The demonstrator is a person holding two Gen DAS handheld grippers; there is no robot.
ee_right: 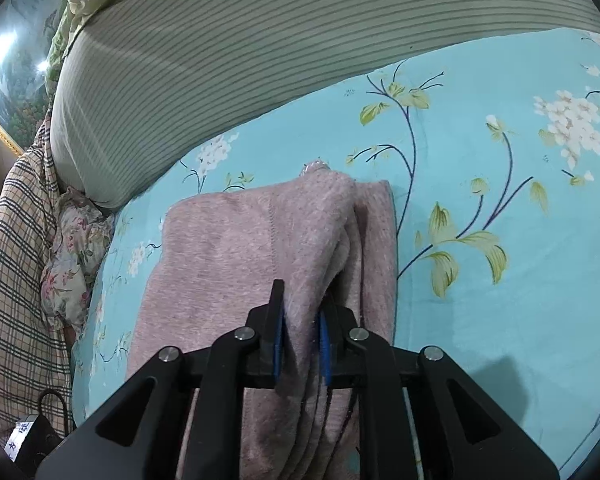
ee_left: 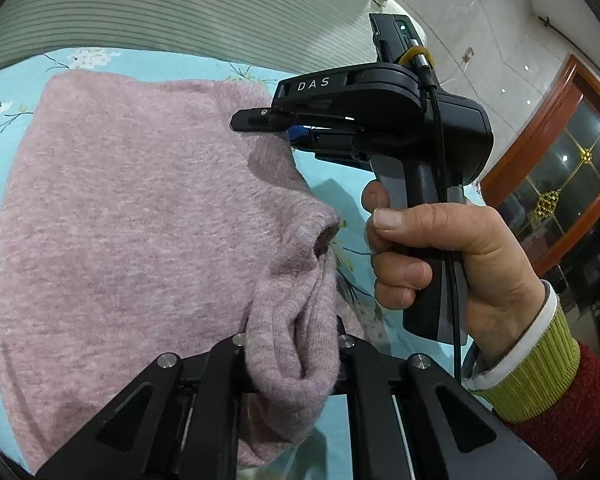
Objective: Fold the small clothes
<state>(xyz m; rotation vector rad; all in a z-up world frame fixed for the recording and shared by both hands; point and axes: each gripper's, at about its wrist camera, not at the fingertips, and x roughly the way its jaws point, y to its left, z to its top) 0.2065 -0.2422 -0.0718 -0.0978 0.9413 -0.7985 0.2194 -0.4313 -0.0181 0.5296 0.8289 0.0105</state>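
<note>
A fuzzy pink sweater (ee_left: pixel 120 200) lies folded on a turquoise floral bedsheet (ee_left: pixel 342 196). In the left wrist view my left gripper (ee_left: pixel 292 344) is shut on a bunched ribbed cuff or hem of the sweater, which rises from the bed into the jaws. A person's hand (ee_left: pixel 440 248) holds my right gripper (ee_left: pixel 252 118) by its handle, with the tip over the sweater's far edge. In the right wrist view the right gripper (ee_right: pixel 302 320) has its blue pads (ee_right: pixel 278 332) closed on a folded ridge of the pink sweater (ee_right: pixel 228 248), several layers thick.
A grey striped cover (ee_right: pixel 220 60) borders the floral sheet (ee_right: pixel 500 320) at the back. Plaid and floral fabrics (ee_right: pixel 20 260) are heaped at the left. A wooden glass-front cabinet (ee_left: pixel 560 168) stands beyond the bed on the right.
</note>
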